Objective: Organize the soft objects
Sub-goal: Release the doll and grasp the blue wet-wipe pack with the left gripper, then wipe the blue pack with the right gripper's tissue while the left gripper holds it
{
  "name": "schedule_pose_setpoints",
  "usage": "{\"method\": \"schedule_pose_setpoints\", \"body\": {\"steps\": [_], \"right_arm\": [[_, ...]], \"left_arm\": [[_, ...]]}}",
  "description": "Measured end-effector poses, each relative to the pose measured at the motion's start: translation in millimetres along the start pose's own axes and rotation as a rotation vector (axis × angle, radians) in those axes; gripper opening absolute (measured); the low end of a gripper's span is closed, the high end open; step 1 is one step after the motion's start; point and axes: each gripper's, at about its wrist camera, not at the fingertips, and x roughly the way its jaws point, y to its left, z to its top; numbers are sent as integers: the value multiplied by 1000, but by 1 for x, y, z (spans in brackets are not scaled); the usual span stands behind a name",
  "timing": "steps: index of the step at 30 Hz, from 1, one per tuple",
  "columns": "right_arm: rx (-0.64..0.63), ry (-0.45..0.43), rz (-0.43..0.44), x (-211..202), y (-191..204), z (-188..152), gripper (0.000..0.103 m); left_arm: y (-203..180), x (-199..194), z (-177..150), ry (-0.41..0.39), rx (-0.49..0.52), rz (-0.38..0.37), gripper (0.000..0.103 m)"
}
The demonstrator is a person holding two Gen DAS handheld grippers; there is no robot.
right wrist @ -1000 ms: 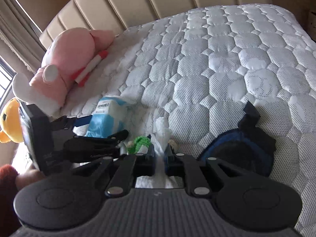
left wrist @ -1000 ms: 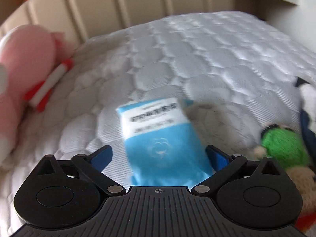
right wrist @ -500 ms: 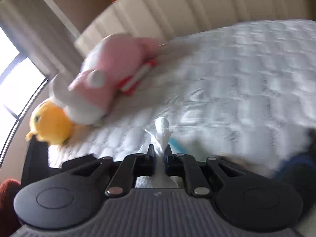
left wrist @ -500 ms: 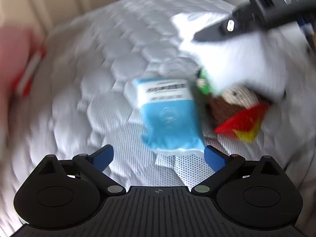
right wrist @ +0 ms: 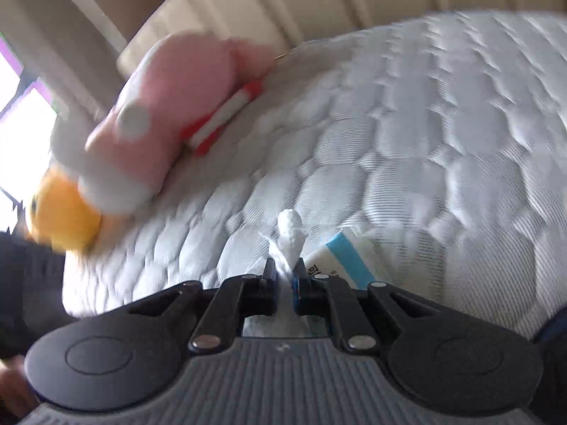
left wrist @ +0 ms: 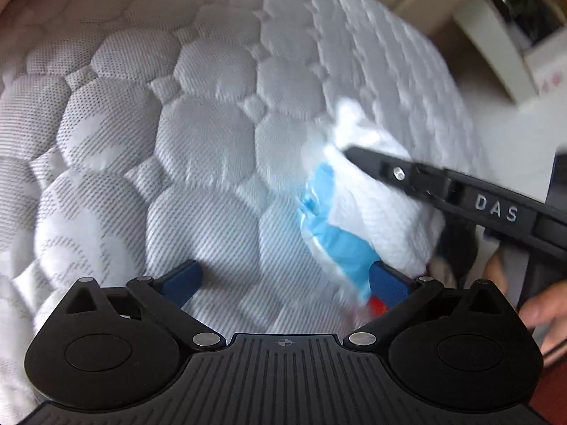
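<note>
My right gripper (right wrist: 285,273) is shut on a white cloth (right wrist: 290,235), whose bunched tip sticks up between the pads. In the left wrist view the same white cloth (left wrist: 372,205) hangs from the right gripper (left wrist: 358,157) and drapes over part of a blue tissue pack (left wrist: 331,235) on the quilted mattress (left wrist: 198,134). My left gripper (left wrist: 283,281) is open low over the mattress, with its right blue fingertip (left wrist: 386,283) beside the pack's near end. The tissue pack (right wrist: 351,258) also shows just right of the right gripper's fingers.
A pink plush (right wrist: 170,106) and a yellow plush (right wrist: 60,212) lie at the mattress's left side near the padded headboard (right wrist: 319,7). A small red piece (left wrist: 375,306) peeks out behind my left gripper's right finger. A hand (left wrist: 538,304) holds the right gripper. Furniture (left wrist: 496,35) stands beyond the bed.
The left gripper has swung right, so the tissue pack now sits by its right finger. The right gripper has carried the white cloth down over the pack. Both views are motion-blurred.
</note>
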Motion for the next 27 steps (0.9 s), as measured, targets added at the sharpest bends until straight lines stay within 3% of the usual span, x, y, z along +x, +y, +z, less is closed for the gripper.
{"method": "schedule_pose_setpoints", "body": {"steps": [2,5,10,13,17,18,19,20,21,22,27], "right_arm": [[139,-29,10,-7,-18,2,8],[236,-62,-26,-16,-38,2,9],[101,-37,-248,-19,-42,-3,11],[179,-17,-190,-21,-48,-11,11],[204,-35,-161,-36,-40,-13,11],[185,-52,-160,-42,-35,-13,11],[168,-73,-155,-50,-30,-13,11],[153,-95,-148,-58,-25,-13,11],[145,-115,-138,-65,-22,-13,11],[141,-132,-128,-71,-19,-12,11],[76,-193,-134,-88,-2,-4,11]], "left_arm": [[-2,5,4,-33,-4,-12,103],[-11,11,4,-83,37,-3,103],[-35,20,2,-116,163,-4,103],[-47,23,-7,-123,263,-28,103],[-47,31,-4,-162,274,-61,102],[-47,30,-3,-174,279,-73,99],[-48,29,-2,-181,286,-76,75],[-49,26,-1,-177,294,-69,63],[-50,24,0,-178,309,-60,63],[-54,20,-1,-191,358,-34,62],[-108,11,-69,-301,1127,371,62]]}}
